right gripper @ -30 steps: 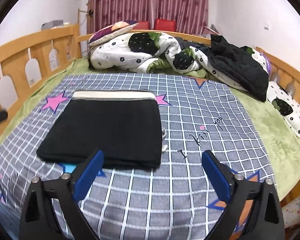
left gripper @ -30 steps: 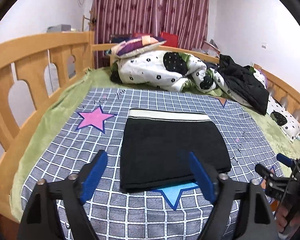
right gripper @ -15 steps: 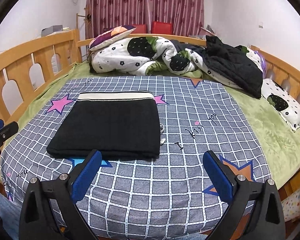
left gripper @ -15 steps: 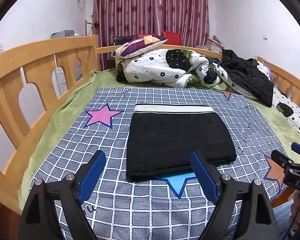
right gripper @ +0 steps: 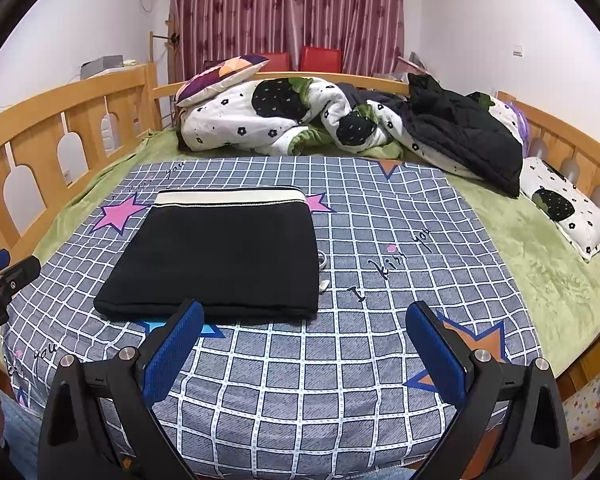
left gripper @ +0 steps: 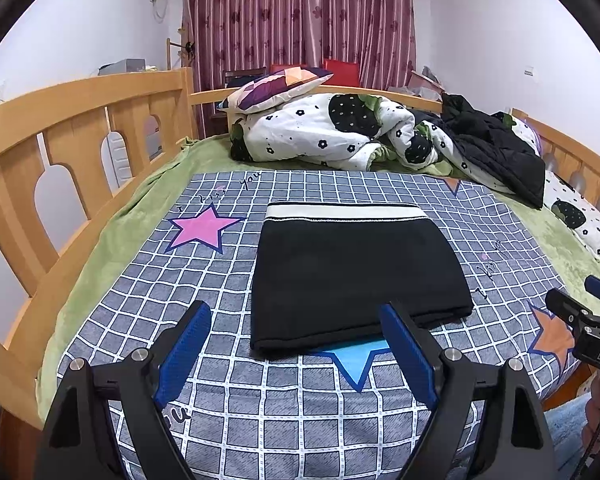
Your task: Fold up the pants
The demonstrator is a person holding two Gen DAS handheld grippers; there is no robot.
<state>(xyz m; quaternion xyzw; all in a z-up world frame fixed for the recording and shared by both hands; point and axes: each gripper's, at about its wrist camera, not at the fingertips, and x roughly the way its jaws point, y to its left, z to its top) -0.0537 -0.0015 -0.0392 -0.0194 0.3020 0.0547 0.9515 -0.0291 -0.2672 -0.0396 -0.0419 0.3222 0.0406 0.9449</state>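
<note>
The black pants (left gripper: 352, 276) lie folded into a flat rectangle on the grid-patterned sheet (left gripper: 148, 296), their cream waistband at the far edge. They also show in the right wrist view (right gripper: 220, 260). My left gripper (left gripper: 296, 324) is open and empty, held back from the near edge of the pants. My right gripper (right gripper: 304, 324) is open and empty, near the front of the bed, to the right of the pants. The right gripper also shows at the right edge of the left wrist view (left gripper: 588, 304). The left gripper shows at the left edge of the right wrist view (right gripper: 0, 272).
A rumpled floral quilt (left gripper: 324, 132), a patchwork pillow (left gripper: 276, 84) and a black jacket (left gripper: 496, 152) are piled at the far end. Wooden rails (left gripper: 60, 144) run along the left and right sides. A small pillow (right gripper: 568, 204) lies at the right.
Both grippers have drawn back and up from the folded pants, toward the front edge of the bed. The pants have not moved.
</note>
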